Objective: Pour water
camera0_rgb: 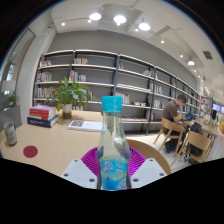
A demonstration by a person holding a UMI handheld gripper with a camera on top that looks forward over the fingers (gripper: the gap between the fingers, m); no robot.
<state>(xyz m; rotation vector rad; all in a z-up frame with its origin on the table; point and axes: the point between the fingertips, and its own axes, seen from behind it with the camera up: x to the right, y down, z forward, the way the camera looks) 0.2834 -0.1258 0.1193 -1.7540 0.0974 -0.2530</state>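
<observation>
A clear plastic water bottle [113, 150] with a light blue cap and a blue label stands upright between my fingers. My gripper [112, 165] is shut on the bottle, and the magenta pads [91, 160] press on its sides. The bottle is held above a light wooden table [55, 140]. No cup or other vessel for water is in view.
A red coaster [30, 152] lies on the table. Stacked books [42, 116], a potted plant [69, 96] and a flat book [86, 125] sit farther back. Wooden chairs [165, 130] stand nearby. Bookshelves [110, 80] line the wall. A seated person [176, 108] is beyond.
</observation>
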